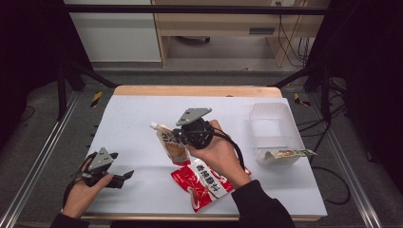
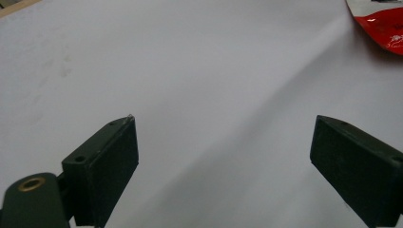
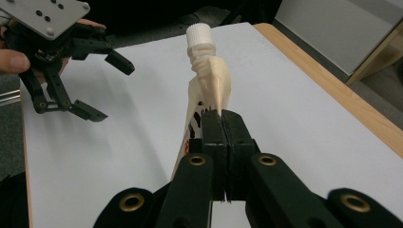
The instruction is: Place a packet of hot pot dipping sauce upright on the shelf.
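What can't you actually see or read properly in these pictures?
- Spouted pouch, high view: its print is too small to read; right gripper and the hand cover part.
- Red packet, high view: lower end under the sleeve; cut off by the edge in the left gripper view.
- Clear container, high view: contents unclear through its walls.

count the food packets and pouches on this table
3: a spouted pouch pinched in the right gripper mid-table, a red packet lying flat near the front edge, and a green-edged packet resting on the clear container at the right. None seems hidden.
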`<state>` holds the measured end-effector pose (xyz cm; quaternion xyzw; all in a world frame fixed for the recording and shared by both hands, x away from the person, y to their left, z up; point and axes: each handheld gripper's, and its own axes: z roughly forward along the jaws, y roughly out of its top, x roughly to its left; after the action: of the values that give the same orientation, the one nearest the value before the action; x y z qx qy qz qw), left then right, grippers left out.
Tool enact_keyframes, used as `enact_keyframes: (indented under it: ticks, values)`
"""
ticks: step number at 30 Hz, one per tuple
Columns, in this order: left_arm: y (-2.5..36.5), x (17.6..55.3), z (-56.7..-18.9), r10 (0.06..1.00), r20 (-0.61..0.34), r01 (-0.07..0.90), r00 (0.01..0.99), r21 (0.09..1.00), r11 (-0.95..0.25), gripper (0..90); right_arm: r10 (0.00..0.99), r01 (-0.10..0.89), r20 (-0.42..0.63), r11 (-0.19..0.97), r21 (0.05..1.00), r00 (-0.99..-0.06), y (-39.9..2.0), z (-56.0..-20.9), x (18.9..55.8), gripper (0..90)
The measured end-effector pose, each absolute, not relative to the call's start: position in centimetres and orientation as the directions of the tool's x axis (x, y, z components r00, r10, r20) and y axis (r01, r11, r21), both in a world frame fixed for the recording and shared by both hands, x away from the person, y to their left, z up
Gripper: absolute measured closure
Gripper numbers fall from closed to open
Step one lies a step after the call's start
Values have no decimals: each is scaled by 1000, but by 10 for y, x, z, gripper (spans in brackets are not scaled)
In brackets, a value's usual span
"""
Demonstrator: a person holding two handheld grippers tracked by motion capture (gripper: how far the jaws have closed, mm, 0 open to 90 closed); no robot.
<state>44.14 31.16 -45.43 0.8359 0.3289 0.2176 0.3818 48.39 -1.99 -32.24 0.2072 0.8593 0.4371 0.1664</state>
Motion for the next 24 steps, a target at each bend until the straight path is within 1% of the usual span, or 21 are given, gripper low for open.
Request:
enact_keyframes:
  ticks: [12, 17, 20, 24]
  values:
    - [293, 432, -438, 691, 80, 351, 719, 816, -460, 87, 513, 206, -116, 528, 824, -851, -43, -315, 476, 900]
    - [274, 433, -420, 656, 99, 322, 748, 810, -489, 104, 503, 200, -114, 529, 825, -857, -47, -313, 469, 900]
    - [263, 437, -406, 630, 83, 305, 772, 821, -482, 126, 488, 188, -126, 544, 817, -864, -46, -313, 463, 900]
    - [247, 443, -385, 585, 121, 255, 802, 816, -518, 146, 468, 182, -129, 563, 806, -874, -44, -316, 457, 900]
